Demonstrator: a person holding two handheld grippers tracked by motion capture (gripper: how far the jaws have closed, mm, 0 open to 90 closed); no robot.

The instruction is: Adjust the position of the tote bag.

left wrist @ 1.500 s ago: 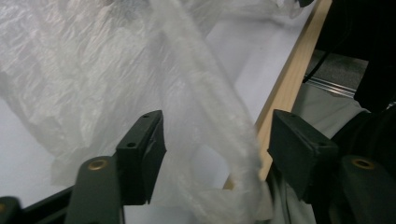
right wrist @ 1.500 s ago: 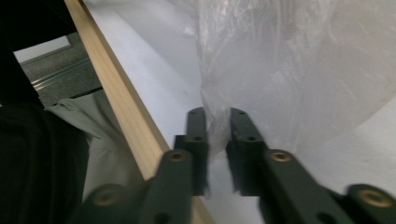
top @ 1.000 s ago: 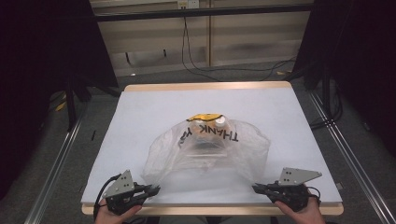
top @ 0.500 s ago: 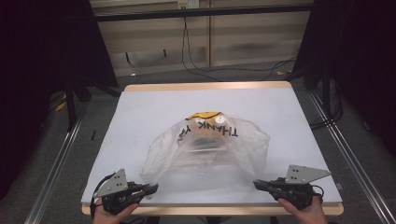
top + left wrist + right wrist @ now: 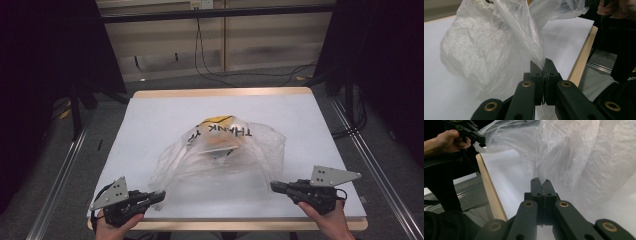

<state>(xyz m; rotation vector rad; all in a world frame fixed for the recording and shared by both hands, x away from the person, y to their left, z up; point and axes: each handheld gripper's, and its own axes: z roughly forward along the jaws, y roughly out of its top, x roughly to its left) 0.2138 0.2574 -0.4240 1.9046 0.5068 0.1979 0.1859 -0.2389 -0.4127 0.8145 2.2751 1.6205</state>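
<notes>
A crumpled clear plastic bag [image 5: 220,155] printed "THANK YOU" in black lies in the middle of the white table [image 5: 150,115]. Something yellow [image 5: 216,120] and a pale flat item show through it. At the near left, my left gripper [image 5: 162,194] is shut on the bag's near left edge. In the left gripper view the film [image 5: 486,45] is pinched between the closed jaws [image 5: 543,63]. My right gripper [image 5: 272,186] is shut on the near right edge, and the film [image 5: 586,157] rises from its tips [image 5: 541,182]. The left gripper [image 5: 477,137] also appears far off there.
The table has a wooden rim [image 5: 220,92] and its near edge runs just under both hands. Metal rails [image 5: 60,175] flank it on the floor. Black cables [image 5: 235,75] lie on the floor beyond the far edge, with dark curtains on both sides.
Both grippers stay at the bag's near corners. The right one has risen a little, lifting its edge of the film, and the bag's near side now stands slightly more stretched.
</notes>
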